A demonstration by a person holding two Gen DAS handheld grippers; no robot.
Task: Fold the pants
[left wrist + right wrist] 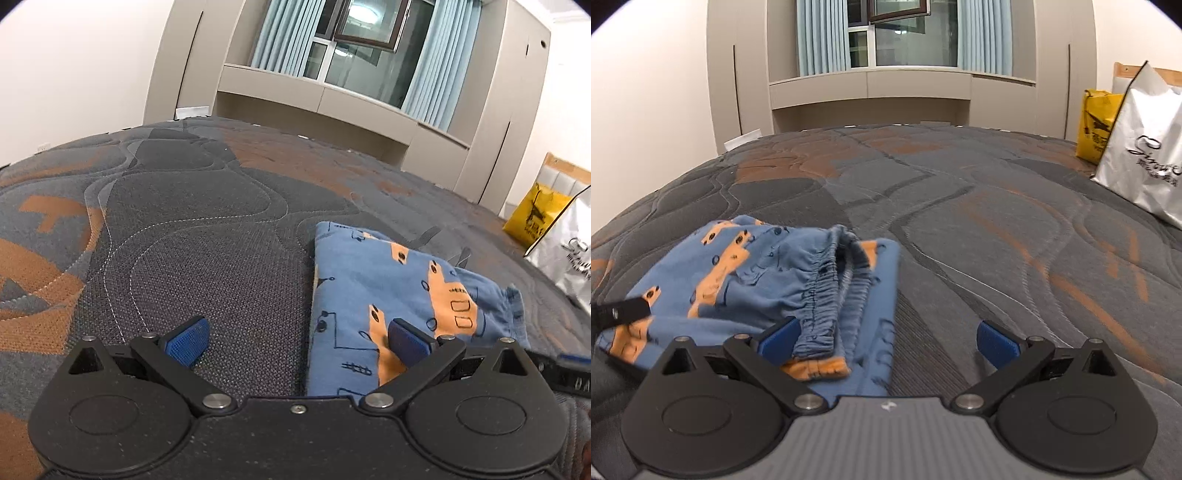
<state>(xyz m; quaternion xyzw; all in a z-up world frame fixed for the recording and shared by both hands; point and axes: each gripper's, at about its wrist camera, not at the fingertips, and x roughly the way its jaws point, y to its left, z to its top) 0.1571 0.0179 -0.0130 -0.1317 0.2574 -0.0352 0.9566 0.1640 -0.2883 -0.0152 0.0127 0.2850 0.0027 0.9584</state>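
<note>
Now the folded blue pants (391,295) lie on the bed (192,206). Left gripper (297,341) is spread wide and empty, its right finger (408,345) over the cloth. Right gripper (886,339) gapes too, the elastic waistband (827,295) just beside its left finger (777,338).
</note>
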